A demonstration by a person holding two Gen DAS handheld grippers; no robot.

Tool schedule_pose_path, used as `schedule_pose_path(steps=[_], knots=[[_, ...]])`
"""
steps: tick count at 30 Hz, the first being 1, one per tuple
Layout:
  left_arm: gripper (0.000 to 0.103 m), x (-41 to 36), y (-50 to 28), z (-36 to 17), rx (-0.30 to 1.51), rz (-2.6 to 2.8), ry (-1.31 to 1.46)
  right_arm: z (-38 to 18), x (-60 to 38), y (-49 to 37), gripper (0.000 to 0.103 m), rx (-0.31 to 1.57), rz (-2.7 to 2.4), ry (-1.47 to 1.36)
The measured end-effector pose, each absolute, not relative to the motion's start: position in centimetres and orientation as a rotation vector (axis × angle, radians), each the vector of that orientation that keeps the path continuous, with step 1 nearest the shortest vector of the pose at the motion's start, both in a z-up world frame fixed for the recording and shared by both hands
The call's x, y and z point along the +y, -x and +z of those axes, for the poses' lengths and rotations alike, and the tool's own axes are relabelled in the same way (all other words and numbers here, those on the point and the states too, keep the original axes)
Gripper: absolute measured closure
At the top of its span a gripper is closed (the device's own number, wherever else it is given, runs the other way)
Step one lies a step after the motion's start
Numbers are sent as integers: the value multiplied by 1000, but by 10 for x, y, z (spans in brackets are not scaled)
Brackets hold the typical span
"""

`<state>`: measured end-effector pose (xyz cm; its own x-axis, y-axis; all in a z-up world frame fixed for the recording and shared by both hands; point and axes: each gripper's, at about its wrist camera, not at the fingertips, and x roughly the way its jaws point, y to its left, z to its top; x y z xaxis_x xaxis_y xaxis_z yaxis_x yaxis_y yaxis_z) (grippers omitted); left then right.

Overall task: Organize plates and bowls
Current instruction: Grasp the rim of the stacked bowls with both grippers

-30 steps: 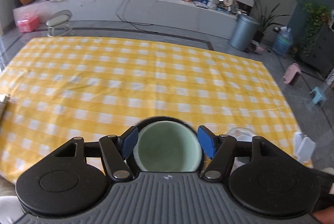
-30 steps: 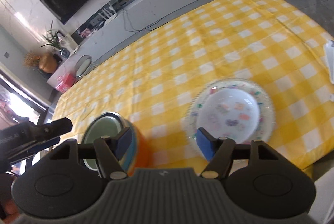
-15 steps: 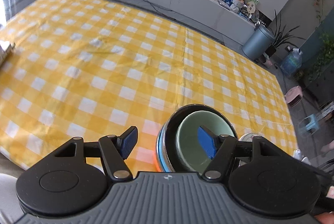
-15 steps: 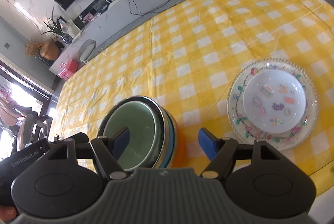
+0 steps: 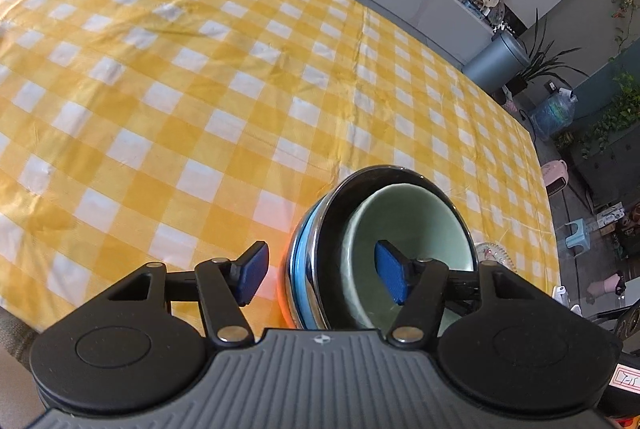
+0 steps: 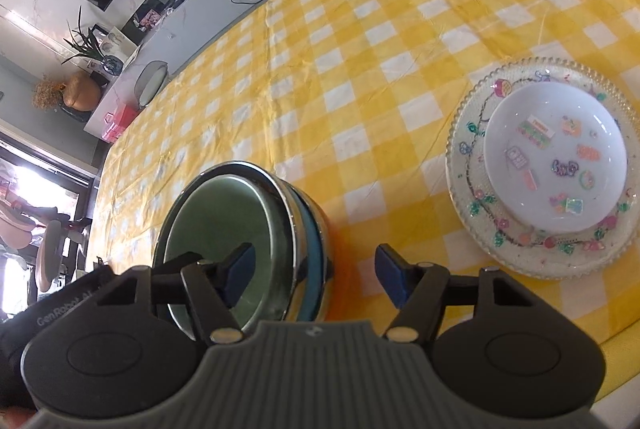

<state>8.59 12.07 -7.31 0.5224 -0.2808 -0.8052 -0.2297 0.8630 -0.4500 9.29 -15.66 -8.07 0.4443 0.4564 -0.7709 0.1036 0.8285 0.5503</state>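
Bowls [image 5: 384,249] sit nested in a stack on the yellow-and-white checked tablecloth [image 5: 200,89], low and right of centre in the left wrist view: a pale green bowl [image 5: 404,225] inside a dark, metal-rimmed bowl [image 5: 336,205], with blue and orange bands [image 5: 298,269] showing down the stack's left side. The left gripper [image 5: 324,275] fills the bottom of that view with its jaws closing but apart; the left blue pad [image 5: 252,273] hangs outside the stack over the cloth, while the right blue pad [image 5: 394,277] is in front of the green bowl's hollow. The stack's left wall stands between the two pads, and neither pad is seen pressing on it. At the far right edge a sliver of a patterned plate [image 5: 492,253] peeks out behind the stack.

In the right wrist view the same stack [image 6: 240,225] sits lower left, near the table's front edge. The right gripper [image 6: 316,275] is likewise closing with jaws apart: its left pad [image 6: 240,269] lies over the green interior [image 6: 224,213], its right pad [image 6: 392,277] over bare cloth [image 6: 360,69], so the stack's right wall is between them, unpressed. At the far left a black part of the other gripper [image 6: 60,305] shows. To the right, well apart from the bowls, a clear beaded plate with a floral border [image 6: 472,197] lies flat on the cloth with a white dish [image 6: 556,157], printed with small coloured pictures, resting in its middle.
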Motion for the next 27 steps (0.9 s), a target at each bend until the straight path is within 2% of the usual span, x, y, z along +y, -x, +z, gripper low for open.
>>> schedule_pose_path(steps=[4,14,27], knots=[[32,119,-89,-82,1059,-41,569,-89,-156,-97,39,1124,237,-590],[50,119,-92,-89,1088,-33,591,-104,-155,-99,49,1154,274,-662],[52,115,-90,-88,1079,-21,575,-107,-162,-97,56,1157,279,-706]])
